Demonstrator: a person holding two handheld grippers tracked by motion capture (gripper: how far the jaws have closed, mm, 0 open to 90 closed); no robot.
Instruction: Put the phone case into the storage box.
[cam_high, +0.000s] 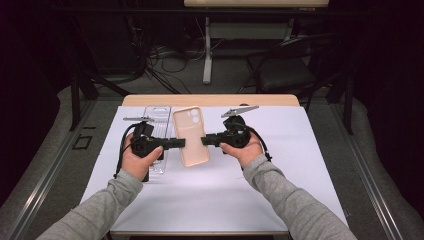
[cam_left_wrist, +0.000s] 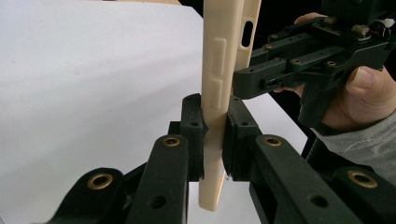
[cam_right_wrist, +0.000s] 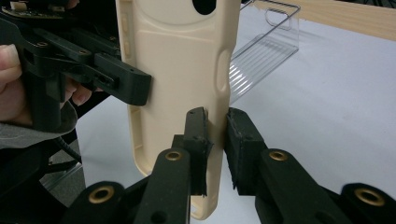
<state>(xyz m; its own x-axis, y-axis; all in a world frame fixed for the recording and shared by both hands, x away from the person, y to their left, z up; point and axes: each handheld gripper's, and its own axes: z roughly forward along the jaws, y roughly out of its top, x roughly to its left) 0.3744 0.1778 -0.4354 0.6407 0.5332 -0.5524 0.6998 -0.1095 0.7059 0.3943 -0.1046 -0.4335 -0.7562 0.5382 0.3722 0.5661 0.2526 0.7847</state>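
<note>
Currently beige phone case (cam_high: 191, 136) held off the white table sheet (cam_high: 300, 165), long axis running away from the person, left gripper (cam_high: 181, 143) and right gripper (cam_high: 205, 140) each clamped on opposite long edges, clear plastic tray (cam_high: 156, 120) just left of it.

Grey knit sleeves (cam_high: 280, 192); black linkage grippers, left gripper (cam_high: 181, 143), right gripper (cam_high: 205, 140), brass-ringed pivots, trailing black cables.

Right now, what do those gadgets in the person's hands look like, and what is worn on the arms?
Both the left gripper and right gripper are black, with brass-coloured rivets, grey three-cornered top plates and trailing black cables. The sleeves are grey.
</note>
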